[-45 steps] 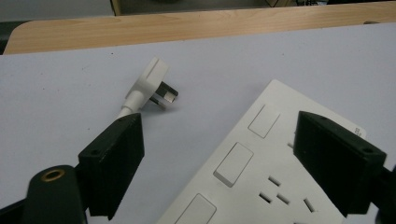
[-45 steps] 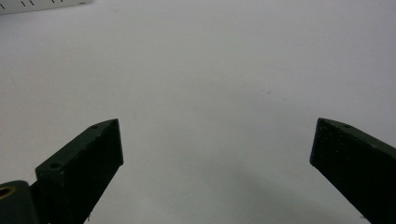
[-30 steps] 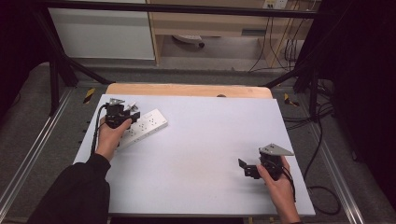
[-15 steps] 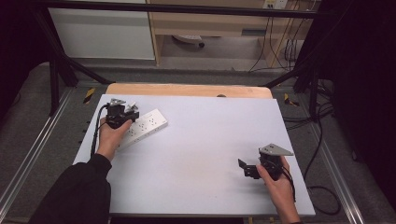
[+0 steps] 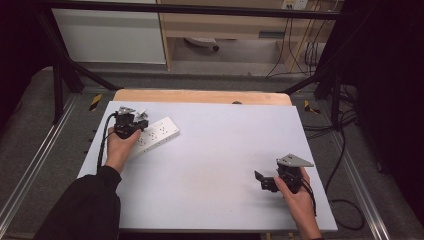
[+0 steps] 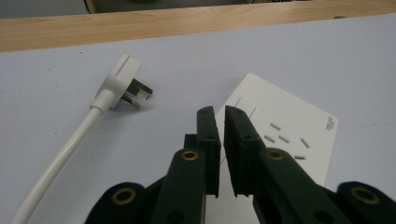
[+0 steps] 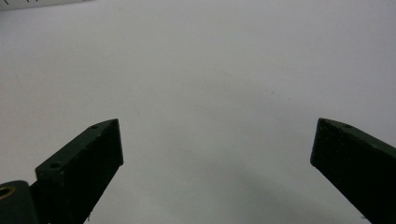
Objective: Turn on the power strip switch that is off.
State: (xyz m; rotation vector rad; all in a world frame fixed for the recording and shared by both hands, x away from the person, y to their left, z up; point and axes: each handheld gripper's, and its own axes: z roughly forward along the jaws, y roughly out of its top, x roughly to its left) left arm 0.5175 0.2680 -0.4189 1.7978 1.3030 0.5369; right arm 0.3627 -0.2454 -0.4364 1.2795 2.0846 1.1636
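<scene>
High view, pale table (image 5: 210, 165) w/ wood edge, power strip (image 5: 155, 134) (white), left tongs (image 6: 220, 120) nearly together, right tongs (image 7: 215, 149) apart.

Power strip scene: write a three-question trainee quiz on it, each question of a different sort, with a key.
1. True or false: the plug is seated in the power strip.
2. Which gripper has its jaws wide apart: A left, B right?
3. Fill in: beyond the table's pale top, its far edge is bare ____.

Key: 1 false, it lies loose on the table beside the strip. 2 B, the right gripper; the left gripper is nearly closed. 3 wood.
</scene>
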